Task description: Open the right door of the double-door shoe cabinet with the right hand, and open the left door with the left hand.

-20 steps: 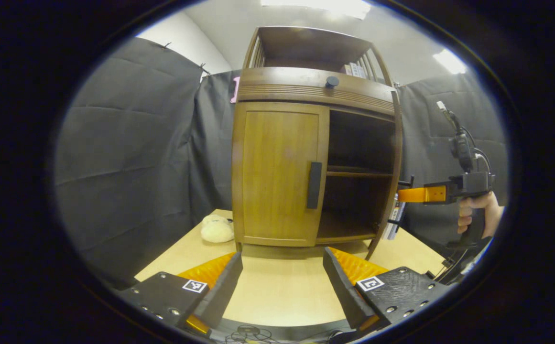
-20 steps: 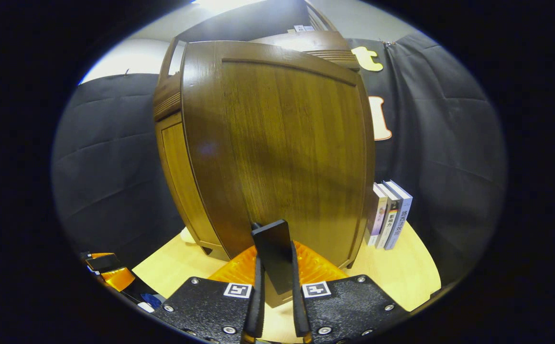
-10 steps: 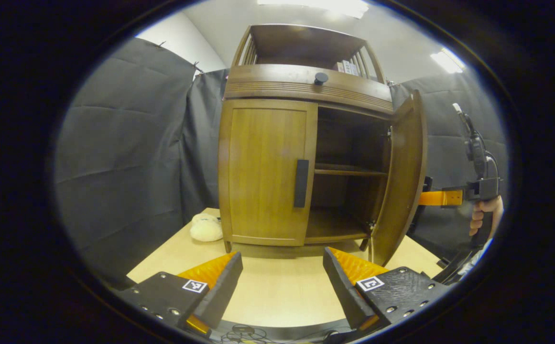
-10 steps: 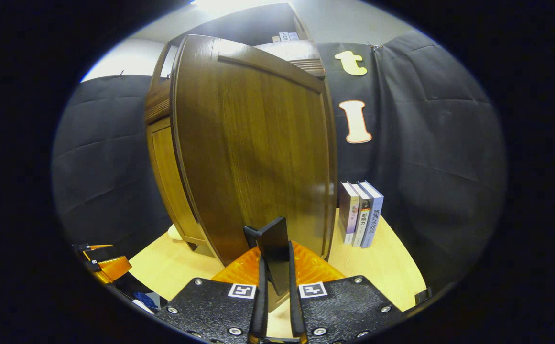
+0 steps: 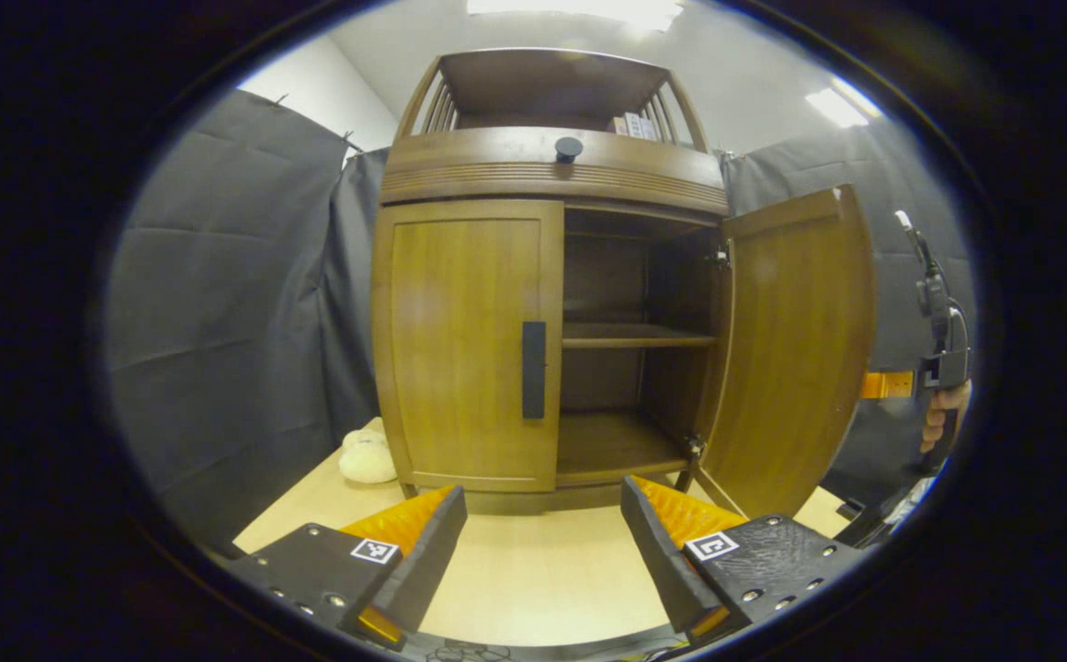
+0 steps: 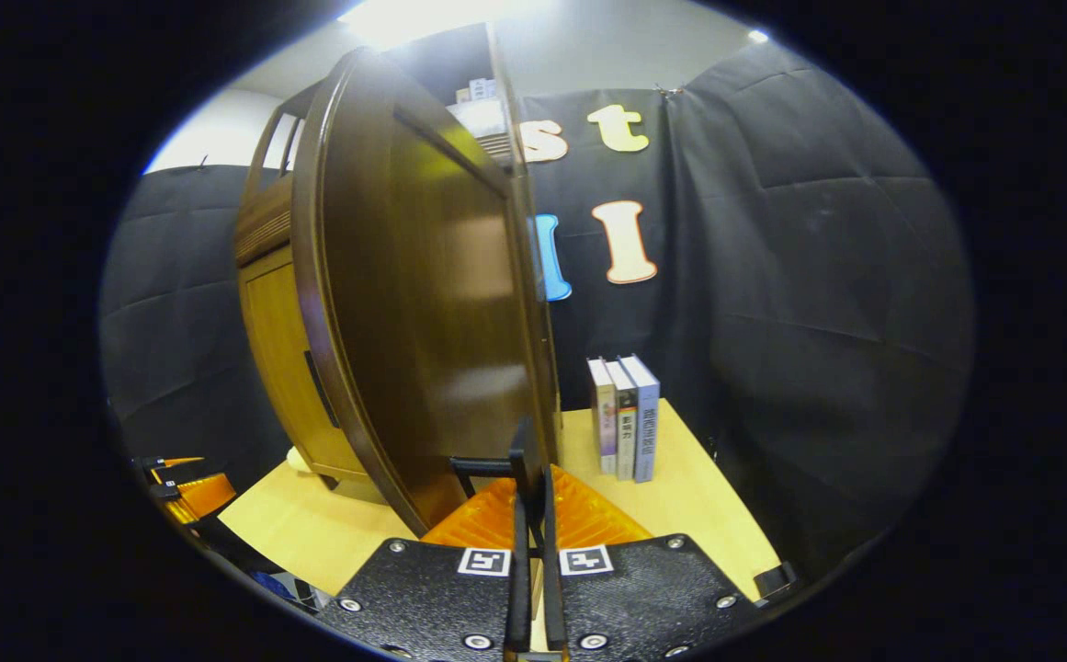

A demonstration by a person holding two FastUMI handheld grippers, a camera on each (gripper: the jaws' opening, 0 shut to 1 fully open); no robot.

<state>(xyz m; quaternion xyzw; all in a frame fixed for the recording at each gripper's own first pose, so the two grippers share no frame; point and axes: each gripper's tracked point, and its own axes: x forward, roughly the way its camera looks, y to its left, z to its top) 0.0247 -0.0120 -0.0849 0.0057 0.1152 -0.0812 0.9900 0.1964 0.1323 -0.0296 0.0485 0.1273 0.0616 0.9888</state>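
In the left gripper view, going left to right: a pale plush item (image 5: 366, 456) is seen at lower left on the table (image 5: 533, 570), beside the shoe cabinet (image 5: 551, 175). The cabinet fills the centre of frame; 2 doors are counted. The left door (image 5: 464, 340) is shut, w/ 1 dark handle (image 5: 534, 370) at its right edge. 2 shelves are shown inside the open half. The right door (image 5: 795, 349) is swung out at centre right. The left gripper (image 5: 542, 552) is held wide at bottom centre, fingers well apart, nothing between them. At far right a hand (image 5: 945, 416) is seen holding the other tool.

In the right gripper view, the left door's front is seen at left of frame; the right door's outer face (image 6: 423, 303) is shown edge-on at centre. Its handle (image 6: 526, 460) is clamped by the right gripper (image 6: 530, 561) at bottom centre, jaws narrow on it. 3 books (image 6: 625, 418) are stood upright right of centre on the table, near the door edge.
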